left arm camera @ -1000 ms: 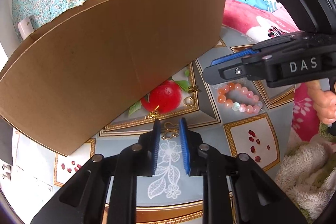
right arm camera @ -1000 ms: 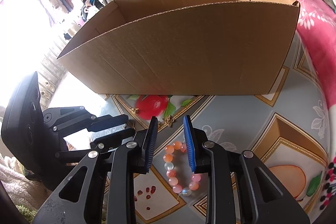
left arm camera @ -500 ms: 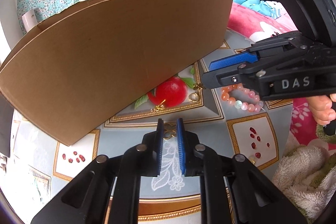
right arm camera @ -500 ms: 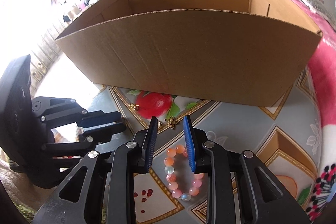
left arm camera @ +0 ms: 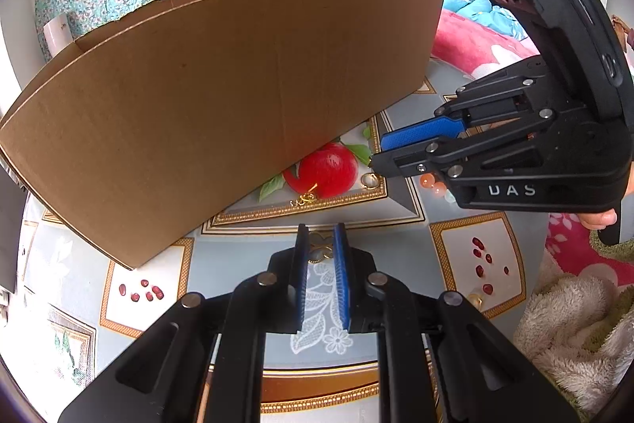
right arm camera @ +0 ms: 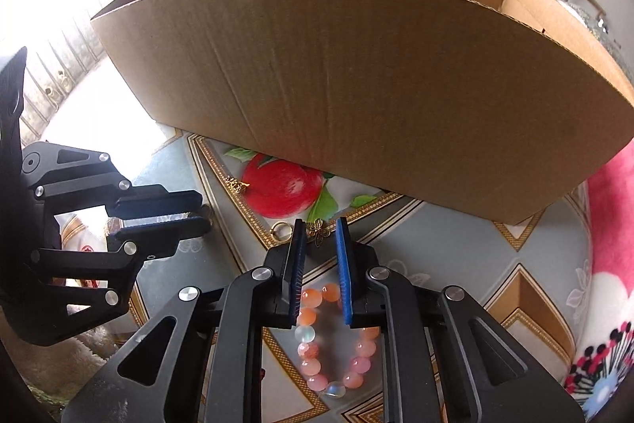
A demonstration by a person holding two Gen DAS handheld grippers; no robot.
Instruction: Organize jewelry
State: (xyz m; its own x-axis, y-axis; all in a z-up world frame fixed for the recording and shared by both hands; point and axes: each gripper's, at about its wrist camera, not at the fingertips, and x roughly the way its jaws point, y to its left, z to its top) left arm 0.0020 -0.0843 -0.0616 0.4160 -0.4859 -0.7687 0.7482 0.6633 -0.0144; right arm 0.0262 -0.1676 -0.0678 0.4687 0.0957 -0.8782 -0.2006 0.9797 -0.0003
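Since a second ago both grippers' jaws have been closing. Behind stands the cardboard box [right arm camera: 356, 86] on the patterned desk [right arm camera: 467, 264]. Right gripper [right arm camera: 320, 236]: jaws narrowly apart over the bead bracelet [right arm camera: 317, 363], its top beads between them, unpressed. Left gripper [left arm camera: 321, 244]: jaws clamped on a gold ornament [left arm camera: 321, 251].

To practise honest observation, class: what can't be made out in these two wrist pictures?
- Inside of the cardboard box: both views, hidden by its near wall.
- Apple print: both views, partly covered by the box.
- Small gold piece at the apple print's edge: both views, too small to identify.
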